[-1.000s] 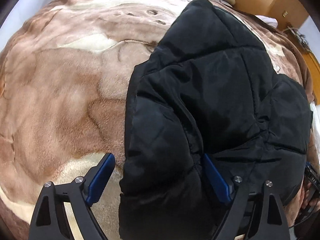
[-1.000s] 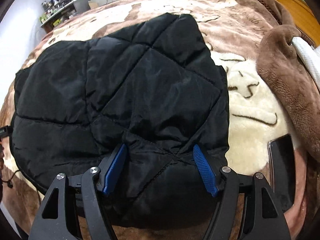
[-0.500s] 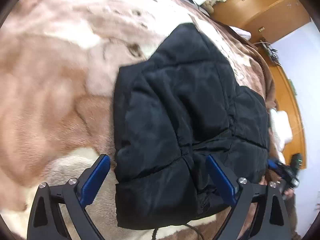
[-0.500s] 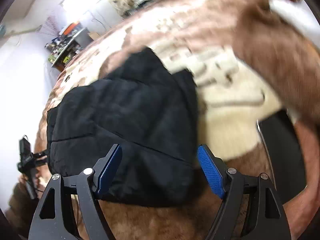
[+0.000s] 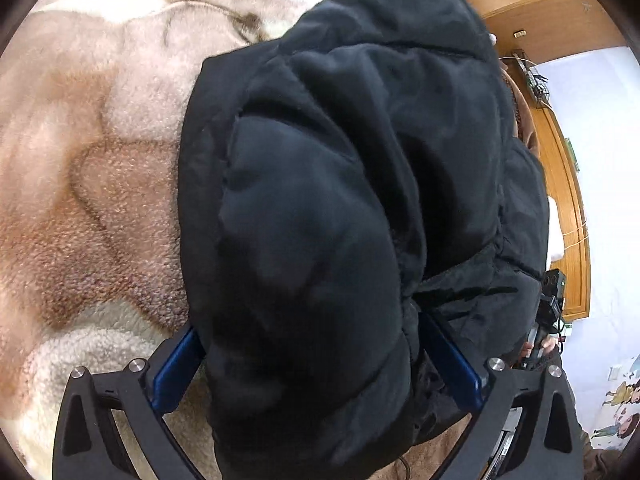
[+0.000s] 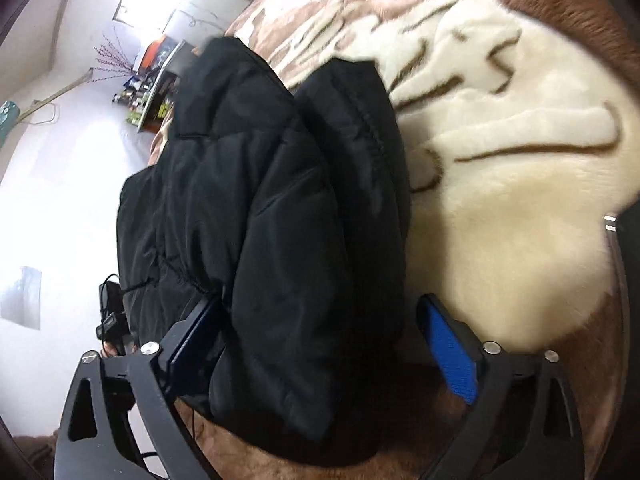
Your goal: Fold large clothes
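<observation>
A black quilted puffer jacket [image 5: 340,200] lies folded on a brown and cream plush blanket [image 5: 100,200]. My left gripper [image 5: 316,364] is open, its blue pads [image 5: 176,364] straddling the near edge of the jacket. In the right wrist view the jacket [image 6: 288,216] bulges up between the fingers. My right gripper [image 6: 324,344] is open, with the left pad [image 6: 196,336] against the fabric and the right pad [image 6: 452,356] standing clear over the blanket [image 6: 520,208].
A dark flat phone-like object [image 6: 628,264] lies on the blanket at the right edge. A wooden wardrobe [image 5: 560,20] stands beyond the bed. A cluttered shelf [image 6: 152,88] stands by the far wall. The other hand-held gripper [image 5: 552,308] shows past the jacket.
Both grippers have tilted and moved in close to the jacket's near edge. The jacket now bulges up between the fingers of each gripper. Both stay open.
</observation>
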A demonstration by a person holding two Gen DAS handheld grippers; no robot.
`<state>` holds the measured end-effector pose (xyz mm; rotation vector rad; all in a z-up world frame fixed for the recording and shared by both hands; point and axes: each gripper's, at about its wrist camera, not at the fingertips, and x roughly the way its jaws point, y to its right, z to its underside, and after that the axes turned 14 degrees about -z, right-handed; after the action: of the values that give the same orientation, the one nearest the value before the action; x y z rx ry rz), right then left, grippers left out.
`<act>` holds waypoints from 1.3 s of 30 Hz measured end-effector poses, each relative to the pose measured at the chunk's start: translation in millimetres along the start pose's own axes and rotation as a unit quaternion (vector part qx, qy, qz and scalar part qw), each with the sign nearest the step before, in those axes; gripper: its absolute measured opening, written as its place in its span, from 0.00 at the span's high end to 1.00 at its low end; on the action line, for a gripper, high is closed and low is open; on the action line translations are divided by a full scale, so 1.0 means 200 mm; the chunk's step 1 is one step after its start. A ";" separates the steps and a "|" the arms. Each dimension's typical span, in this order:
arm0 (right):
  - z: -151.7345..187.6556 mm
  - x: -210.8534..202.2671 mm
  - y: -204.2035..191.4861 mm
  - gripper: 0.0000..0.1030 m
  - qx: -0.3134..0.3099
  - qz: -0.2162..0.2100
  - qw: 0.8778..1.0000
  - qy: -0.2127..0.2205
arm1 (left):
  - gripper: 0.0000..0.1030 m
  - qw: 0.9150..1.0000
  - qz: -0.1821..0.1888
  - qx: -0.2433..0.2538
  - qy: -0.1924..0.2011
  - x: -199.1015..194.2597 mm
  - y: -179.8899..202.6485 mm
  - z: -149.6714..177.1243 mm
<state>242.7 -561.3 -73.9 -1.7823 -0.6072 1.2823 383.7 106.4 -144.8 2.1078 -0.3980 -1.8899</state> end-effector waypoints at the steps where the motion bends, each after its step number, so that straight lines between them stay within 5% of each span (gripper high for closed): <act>1: -0.01 0.02 0.01 0.05 0.001 -0.006 1.000 -0.003 | 0.00 1.000 0.001 -0.003 -0.002 0.01 -0.01 -0.01; 10: -0.05 0.11 0.00 0.06 -0.019 0.004 0.999 -0.025 | 0.00 1.000 -0.016 -0.004 -0.008 0.07 0.07 -0.03; 14: -0.03 0.11 -0.02 0.16 -0.027 0.017 0.999 -0.027 | 0.01 0.999 -0.036 -0.001 -0.002 0.11 0.19 -0.05; 18: 0.00 0.12 -0.08 0.29 -0.064 0.043 0.997 -0.017 | 0.14 0.998 -0.061 0.008 0.014 0.09 0.28 -0.02; 27: 0.02 0.31 -0.29 0.49 -0.146 0.136 0.980 -0.001 | 0.34 0.985 -0.159 0.058 0.040 0.12 0.57 0.01; 35: 0.05 0.41 -0.37 0.50 -0.175 0.183 0.967 0.015 | 0.32 0.970 -0.223 0.076 0.063 0.15 0.77 0.04; 39: 0.06 0.43 -0.40 0.50 -0.175 0.199 0.964 0.023 | 0.38 0.970 -0.223 0.067 0.073 0.15 0.83 0.06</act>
<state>270.1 -448.9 -53.8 -2.3075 -0.4842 1.4584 371.6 -58.5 -108.6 2.5789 -0.0128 -1.9574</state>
